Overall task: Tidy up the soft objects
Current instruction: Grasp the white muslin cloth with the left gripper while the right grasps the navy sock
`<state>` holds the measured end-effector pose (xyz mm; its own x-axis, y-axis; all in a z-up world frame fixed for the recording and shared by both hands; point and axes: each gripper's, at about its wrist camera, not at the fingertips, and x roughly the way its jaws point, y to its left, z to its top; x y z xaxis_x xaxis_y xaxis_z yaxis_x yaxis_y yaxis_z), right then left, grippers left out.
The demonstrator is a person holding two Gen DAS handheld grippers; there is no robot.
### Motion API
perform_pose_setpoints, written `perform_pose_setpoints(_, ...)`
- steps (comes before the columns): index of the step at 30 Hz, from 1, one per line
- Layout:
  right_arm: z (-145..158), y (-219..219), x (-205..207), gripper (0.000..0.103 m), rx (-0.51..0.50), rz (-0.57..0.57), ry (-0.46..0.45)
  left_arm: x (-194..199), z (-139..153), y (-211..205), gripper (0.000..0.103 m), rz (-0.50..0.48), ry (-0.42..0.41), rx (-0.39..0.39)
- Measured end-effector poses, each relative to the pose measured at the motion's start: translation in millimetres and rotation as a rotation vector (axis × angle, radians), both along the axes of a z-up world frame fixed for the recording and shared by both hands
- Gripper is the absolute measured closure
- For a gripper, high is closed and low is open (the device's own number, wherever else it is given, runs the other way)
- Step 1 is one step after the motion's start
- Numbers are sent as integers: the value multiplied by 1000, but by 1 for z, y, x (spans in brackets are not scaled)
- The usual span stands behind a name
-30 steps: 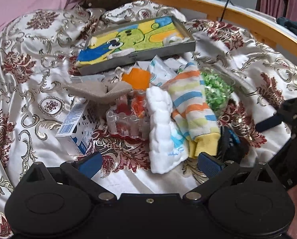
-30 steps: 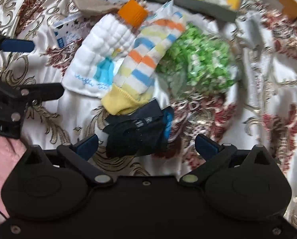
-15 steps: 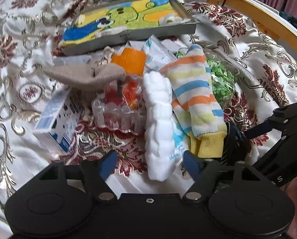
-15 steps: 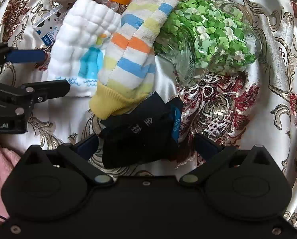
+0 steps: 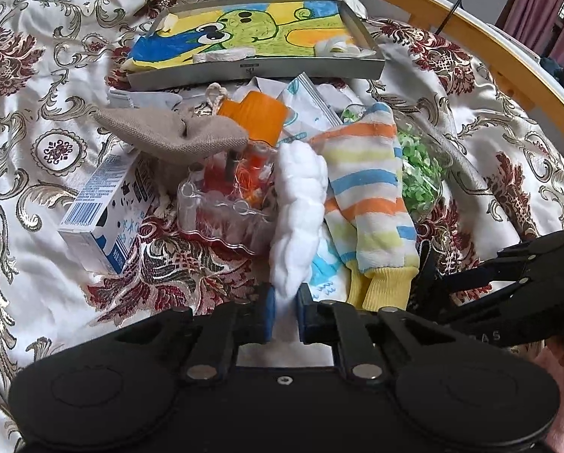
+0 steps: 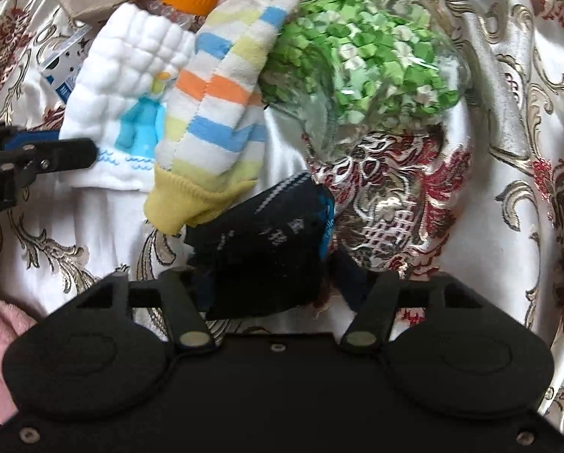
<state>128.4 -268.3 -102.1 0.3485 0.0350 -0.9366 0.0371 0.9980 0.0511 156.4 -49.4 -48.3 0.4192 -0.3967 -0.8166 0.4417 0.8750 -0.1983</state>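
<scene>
A white quilted cloth [image 5: 300,204] lies on the patterned bedspread [image 5: 36,75] beside a striped sock [image 5: 365,196] with a yellow cuff. My left gripper [image 5: 286,311] is closing, and its blue pads pinch the cloth's near end. A black sock [image 6: 266,238] sits just below the striped sock [image 6: 221,87]. My right gripper [image 6: 272,287] is closing too, with its fingers pressed against both sides of the black sock. A beige cloth pouch [image 5: 176,136] lies farther back on the left. The left gripper [image 6: 66,147] shows at the right wrist view's left edge, on the white cloth [image 6: 130,75].
A clear bag of green paper stars [image 6: 365,56] lies right of the socks. A clear bottle with an orange cap [image 5: 255,113], a milk carton [image 5: 104,207] and a grey tray with a cartoon drawing [image 5: 251,71] crowd the pile. A wooden bed rail [image 5: 470,37] curves behind.
Both grippers came down closer to the pile and closed from wide open. The left one took hold of the white cloth's end; the right one closed around the black sock.
</scene>
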Motion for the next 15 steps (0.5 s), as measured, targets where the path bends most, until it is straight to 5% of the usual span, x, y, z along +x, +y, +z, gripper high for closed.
perform_pose_setpoints(8, 3, -24, -1, 63, 54, -71, -5, -4, 3, 1, 94, 30, -22, 9)
perform_pose_setpoints(10, 5, -25, -3, 77, 43, -83, -15, -8, 6, 0, 95, 32, -54, 26)
perform_pose_setpoints(15, 11, -36, -10, 90, 63, -117, -48, -22, 17, -1, 96, 38, -142, 33)
